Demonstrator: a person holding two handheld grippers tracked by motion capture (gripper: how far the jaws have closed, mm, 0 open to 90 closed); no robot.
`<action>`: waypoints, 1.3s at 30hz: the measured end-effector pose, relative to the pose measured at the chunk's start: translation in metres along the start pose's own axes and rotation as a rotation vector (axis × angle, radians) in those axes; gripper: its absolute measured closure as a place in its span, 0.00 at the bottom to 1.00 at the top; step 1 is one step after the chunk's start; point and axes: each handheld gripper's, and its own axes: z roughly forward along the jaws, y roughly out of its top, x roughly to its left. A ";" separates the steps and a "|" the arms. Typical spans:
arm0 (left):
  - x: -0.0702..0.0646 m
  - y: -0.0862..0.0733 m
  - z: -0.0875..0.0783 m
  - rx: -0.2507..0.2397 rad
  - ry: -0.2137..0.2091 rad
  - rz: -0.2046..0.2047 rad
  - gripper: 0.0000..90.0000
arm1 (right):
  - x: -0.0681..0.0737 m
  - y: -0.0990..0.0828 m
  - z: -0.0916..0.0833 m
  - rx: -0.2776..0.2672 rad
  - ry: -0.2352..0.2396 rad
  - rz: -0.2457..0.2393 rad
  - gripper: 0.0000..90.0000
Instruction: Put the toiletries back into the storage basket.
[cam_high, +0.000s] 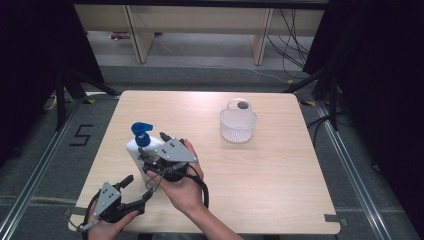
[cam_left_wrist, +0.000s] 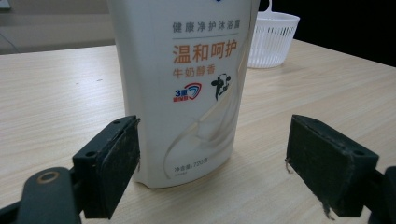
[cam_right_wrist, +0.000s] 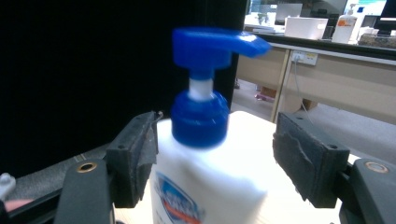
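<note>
A white pump bottle (cam_high: 134, 150) with a blue pump head (cam_high: 141, 131) stands upright near the table's left edge. My right gripper (cam_high: 152, 146) reaches across to it at shoulder height. In the right gripper view the bottle (cam_right_wrist: 219, 186) and its pump head (cam_right_wrist: 205, 46) sit between the jaws of the right gripper (cam_right_wrist: 217, 140), which is open; the left pad is close to the shoulder and a gap shows at the right pad. My left gripper (cam_high: 137, 187) is open near the front edge. It (cam_left_wrist: 212, 140) points at the bottle's lower body (cam_left_wrist: 187, 70), which stands just beyond its jaws.
A white perforated basket (cam_high: 238, 122) with a handle stands at the back right of the wooden table (cam_high: 250, 190); it shows behind the bottle in the left gripper view (cam_left_wrist: 273, 37). Dark curtains and wooden furniture legs surround the table.
</note>
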 end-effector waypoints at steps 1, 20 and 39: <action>0.000 0.000 0.000 0.000 0.000 0.000 0.19 | 0.000 0.000 0.000 0.000 0.000 0.000 0.35; 0.002 -0.001 -0.003 0.016 0.014 -0.014 0.18 | 0.020 0.015 0.029 0.003 -0.061 0.000 0.34; 0.005 -0.002 -0.005 -0.008 -0.003 -0.031 0.18 | 0.031 0.029 0.046 0.004 -0.133 0.054 0.47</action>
